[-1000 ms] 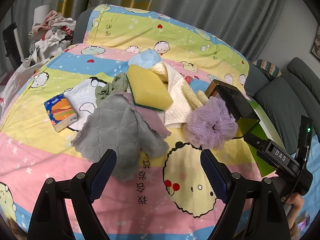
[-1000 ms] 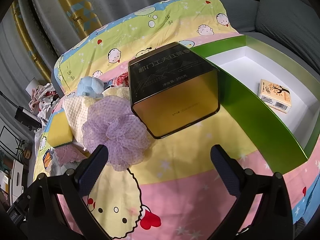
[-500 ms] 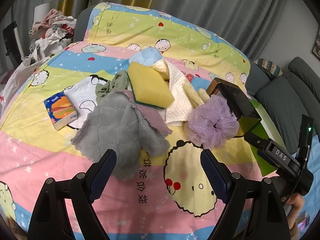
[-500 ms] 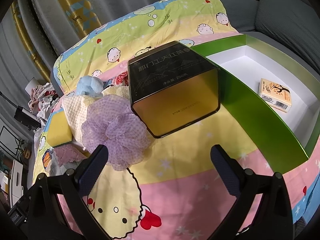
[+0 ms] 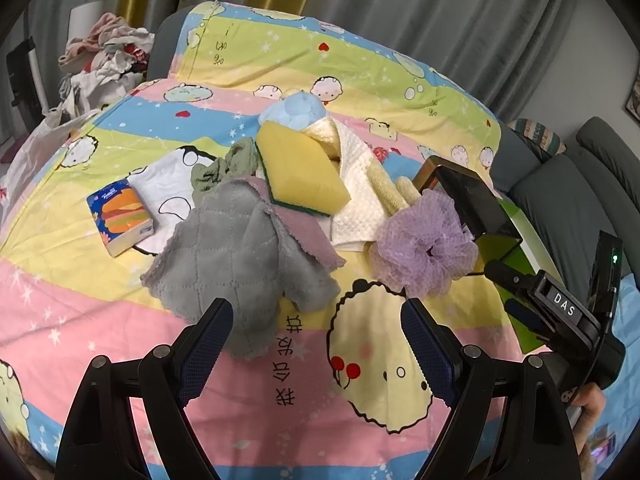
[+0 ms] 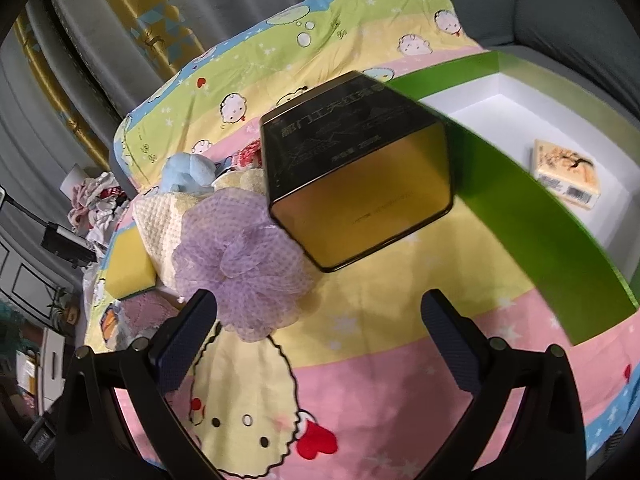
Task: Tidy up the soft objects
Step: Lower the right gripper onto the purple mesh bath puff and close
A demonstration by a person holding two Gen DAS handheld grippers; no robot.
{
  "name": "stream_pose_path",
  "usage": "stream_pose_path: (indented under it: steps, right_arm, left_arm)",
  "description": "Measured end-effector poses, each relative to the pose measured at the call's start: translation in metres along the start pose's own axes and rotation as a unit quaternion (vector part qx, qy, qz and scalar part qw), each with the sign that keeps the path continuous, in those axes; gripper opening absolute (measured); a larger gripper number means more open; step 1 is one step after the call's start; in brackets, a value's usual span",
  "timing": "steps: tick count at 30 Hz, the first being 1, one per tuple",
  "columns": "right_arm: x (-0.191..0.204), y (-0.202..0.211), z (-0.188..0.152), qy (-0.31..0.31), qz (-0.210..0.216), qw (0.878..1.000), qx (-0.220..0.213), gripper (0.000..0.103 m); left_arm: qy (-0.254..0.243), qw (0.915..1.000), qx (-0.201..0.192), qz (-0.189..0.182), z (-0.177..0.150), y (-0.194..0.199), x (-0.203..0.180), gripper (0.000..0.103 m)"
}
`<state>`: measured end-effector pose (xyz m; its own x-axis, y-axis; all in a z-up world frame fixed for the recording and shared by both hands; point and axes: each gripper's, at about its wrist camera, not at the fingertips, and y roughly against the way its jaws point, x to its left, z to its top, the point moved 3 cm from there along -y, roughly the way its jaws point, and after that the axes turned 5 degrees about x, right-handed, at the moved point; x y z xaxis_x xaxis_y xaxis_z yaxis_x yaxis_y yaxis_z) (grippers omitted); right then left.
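Your right gripper (image 6: 320,312) hovers with its jaws wide apart and nothing between them, aimed down at the cartoon blanket (image 6: 360,380). The purple mesh pouf (image 6: 240,264) lies just ahead of it and off to its left side, almost at the left fingertip, so a short shift to that side would centre it. The pouf is a round ruffled ball with no long axis, so it points no particular way and any jaw angle should do. It rests against the dark tin (image 6: 352,168), which lies on its side with its gold end face towards you; the green tray (image 6: 540,240), with a small pack (image 6: 568,172) inside, sits just beyond on the right.

Your left gripper (image 5: 316,340) is likewise spread wide and empty. In its view the grey quilted cloth (image 5: 236,264) lies straight ahead, its near edge close to the left fingertip, while the pouf (image 5: 424,248) is farther off to the right. The yellow sponge (image 5: 300,172) sits on the pile, long axis running up-left to down-right. By my judgement the right hand is nearer the pouf, the left nearer the cloth
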<state>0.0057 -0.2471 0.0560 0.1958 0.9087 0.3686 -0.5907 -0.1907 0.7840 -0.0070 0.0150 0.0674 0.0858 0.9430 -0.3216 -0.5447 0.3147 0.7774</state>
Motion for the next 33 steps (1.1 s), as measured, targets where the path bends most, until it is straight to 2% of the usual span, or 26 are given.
stream_pose_path:
  steps: [4,6,7,8,9,11,13,18,22,27,29,33]
  right_arm:
    - [0.015,-0.011,0.001,0.004,0.041,0.999,0.001,0.098]
    - [0.021,-0.020,0.002,0.004,0.050,0.999,0.004,0.091]
    - [0.024,-0.025,0.004,0.003,0.051,0.999,0.004,0.084]
    - [0.026,-0.031,0.004,0.004,0.047,0.999,0.004,0.072]
    - [0.029,-0.037,0.003,0.012,0.037,0.999,0.005,0.064]
    - [0.035,-0.047,-0.001,0.034,0.005,0.999,0.010,0.029]
    - [0.040,-0.049,-0.005,0.046,-0.008,0.999,0.009,0.010]
    - [0.059,-0.014,-0.020,0.093,0.031,0.995,-0.013,0.008]
    - [0.062,0.016,-0.029,0.076,0.106,0.991,0.008,0.007]
    - [0.066,0.044,-0.047,0.058,0.142,0.988,0.027,0.007]
    - [0.071,0.043,-0.058,0.056,0.145,0.987,0.040,0.008]
    - [0.061,0.036,-0.052,0.049,0.084,0.995,0.030,0.013]
  left_arm:
    - [0.000,1.0000,0.005,0.005,-0.001,-0.003,0.000,0.086]
    - [0.000,1.0000,0.006,0.006,-0.001,-0.005,0.000,0.086]
    - [0.000,0.9999,0.007,0.007,-0.002,-0.005,0.000,0.086]
    - [-0.001,0.9999,0.008,0.009,-0.002,-0.006,-0.001,0.086]
    - [-0.003,0.9999,0.010,0.009,-0.003,-0.007,-0.002,0.086]
    - [-0.011,0.9998,0.013,0.011,-0.004,-0.009,-0.004,0.086]
    - [-0.014,0.9997,0.013,0.014,-0.004,-0.009,-0.004,0.086]
    - [-0.010,0.9998,0.017,0.007,-0.004,-0.008,-0.002,0.086]
    - [-0.006,0.9998,0.019,-0.003,-0.004,-0.006,-0.003,0.086]
    - [-0.004,0.9997,0.019,-0.014,-0.005,-0.003,-0.005,0.086]
    - [-0.005,0.9996,0.021,-0.016,-0.005,-0.004,-0.007,0.086]
    - [-0.007,0.9995,0.026,-0.015,-0.006,-0.007,-0.009,0.086]
